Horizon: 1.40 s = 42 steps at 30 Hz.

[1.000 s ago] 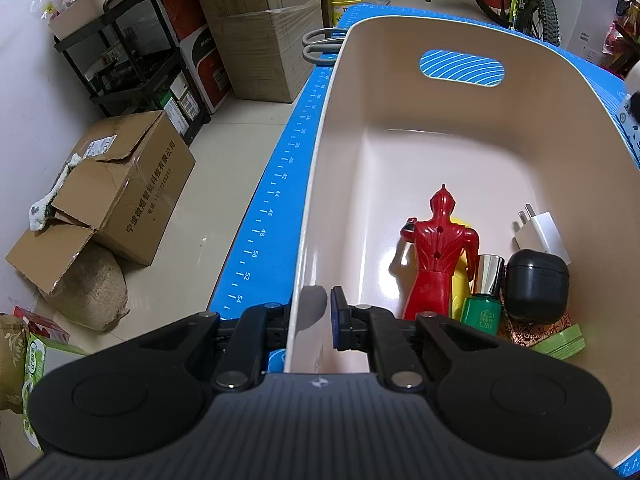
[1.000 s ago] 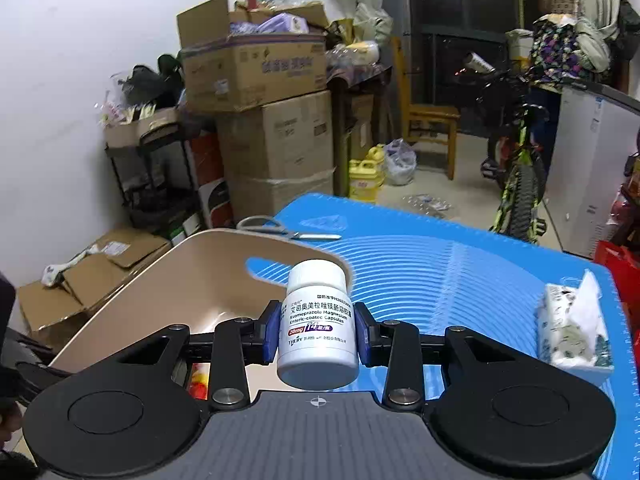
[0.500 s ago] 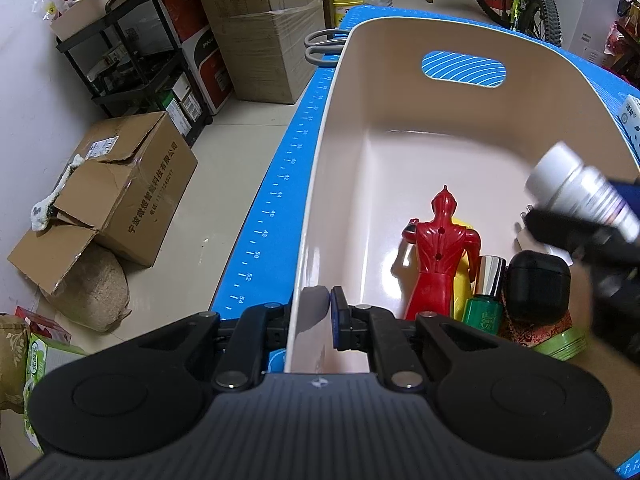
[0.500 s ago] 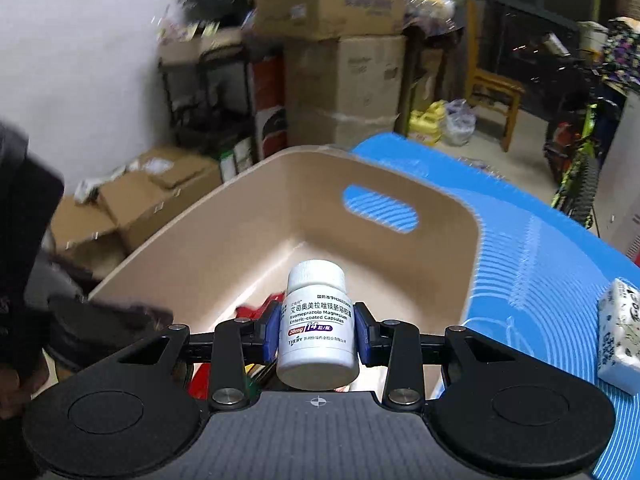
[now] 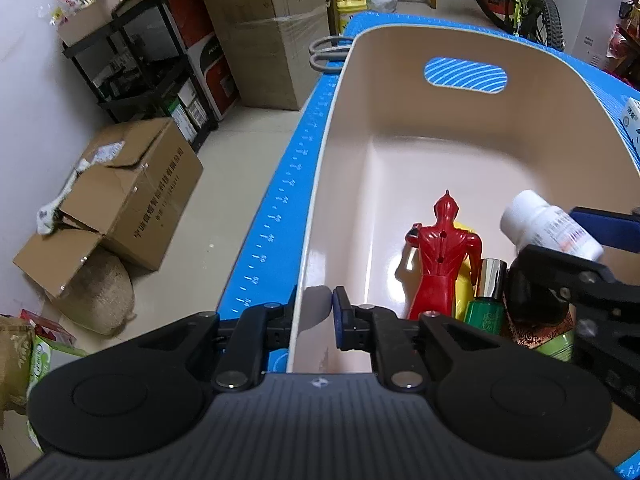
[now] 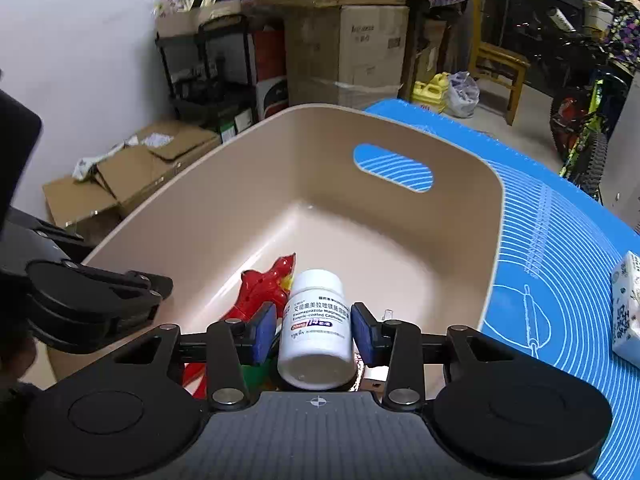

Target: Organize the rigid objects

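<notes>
A second ago my right gripper (image 6: 314,330) pinched the white plastic pill bottle (image 6: 316,330) above the blue mat (image 6: 560,264); now it hangs over the beige plastic bin (image 6: 400,136), jaws opening, pads clear of the bottle between them. My left gripper (image 5: 314,316) is still clamped on the bin's near wall, its jaws easing apart slightly. Below my right gripper lie one red toy figure (image 5: 442,252), one green bottle with a silver cap (image 5: 486,300) and one black case (image 5: 532,300). One tissue pack (image 6: 624,308) sits to its right.

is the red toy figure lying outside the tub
No, the red toy figure lies inside the beige tub, beside a green bottle.
</notes>
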{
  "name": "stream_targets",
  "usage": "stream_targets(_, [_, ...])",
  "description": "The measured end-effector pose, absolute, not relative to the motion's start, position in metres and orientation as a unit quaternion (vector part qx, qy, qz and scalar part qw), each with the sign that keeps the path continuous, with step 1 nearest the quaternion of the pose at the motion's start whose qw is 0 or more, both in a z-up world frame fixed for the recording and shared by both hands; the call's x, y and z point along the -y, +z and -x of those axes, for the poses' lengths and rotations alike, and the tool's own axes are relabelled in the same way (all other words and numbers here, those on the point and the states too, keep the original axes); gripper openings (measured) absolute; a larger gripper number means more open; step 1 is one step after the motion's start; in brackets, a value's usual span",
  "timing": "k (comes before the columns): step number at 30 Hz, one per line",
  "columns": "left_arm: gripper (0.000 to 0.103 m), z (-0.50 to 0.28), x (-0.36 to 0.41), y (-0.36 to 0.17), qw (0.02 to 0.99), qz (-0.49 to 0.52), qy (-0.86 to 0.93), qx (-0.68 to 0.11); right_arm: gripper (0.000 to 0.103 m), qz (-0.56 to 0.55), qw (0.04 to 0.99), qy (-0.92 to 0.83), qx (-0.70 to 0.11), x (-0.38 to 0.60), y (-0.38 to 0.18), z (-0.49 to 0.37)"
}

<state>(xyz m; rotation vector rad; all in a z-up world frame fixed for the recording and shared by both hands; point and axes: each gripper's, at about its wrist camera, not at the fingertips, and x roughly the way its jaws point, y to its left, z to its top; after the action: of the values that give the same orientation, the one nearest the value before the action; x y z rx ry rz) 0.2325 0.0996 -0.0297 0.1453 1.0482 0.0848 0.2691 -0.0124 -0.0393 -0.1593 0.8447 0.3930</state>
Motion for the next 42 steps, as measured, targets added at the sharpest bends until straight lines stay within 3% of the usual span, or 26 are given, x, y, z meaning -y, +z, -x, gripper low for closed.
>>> stream_targets(1, [0.024, -0.230, -0.099, -0.027, 0.865, -0.070, 0.041, -0.496, 0.058, 0.073, 0.894, 0.188, -0.401, 0.012, -0.036, -0.265])
stream_targets(2, [0.039, -0.228, -0.098, -0.023, 0.868, -0.068, 0.040, -0.490, 0.067, 0.070, 0.897, 0.186, -0.395, 0.014, -0.033, -0.260])
stream_targets(4, [0.054, -0.220, -0.096, -0.015, 0.877, -0.061, 0.039, -0.475, 0.074, 0.062, 0.905, 0.180, -0.380, 0.021, -0.023, -0.248])
stream_targets(7, [0.067, -0.211, -0.091, -0.003, 0.885, -0.057, 0.037, -0.460, 0.079, 0.044, 0.916, 0.167, -0.362, 0.030, -0.009, -0.232])
stream_targets(10, [0.068, -0.201, -0.085, 0.009, 0.891, -0.061, 0.032, -0.448, 0.089, 0.026, 0.927, 0.147, -0.344, 0.042, 0.006, -0.218])
stream_targets(16, [0.075, -0.173, -0.075, 0.041, 0.906, -0.051, 0.019, -0.420, 0.096, -0.007, 0.936, 0.110, -0.333, 0.068, 0.028, -0.188])
stream_targets(30, [0.076, -0.094, -0.048, 0.104, 0.930, -0.053, -0.010, -0.363, 0.099, -0.025, 0.953, 0.053, -0.296, 0.108, 0.079, -0.099])
stream_targets(42, [0.078, -0.034, -0.030, 0.119, 0.935, -0.061, -0.031, -0.347, 0.100, -0.022, 0.962, 0.032, -0.272, 0.127, 0.107, -0.029])
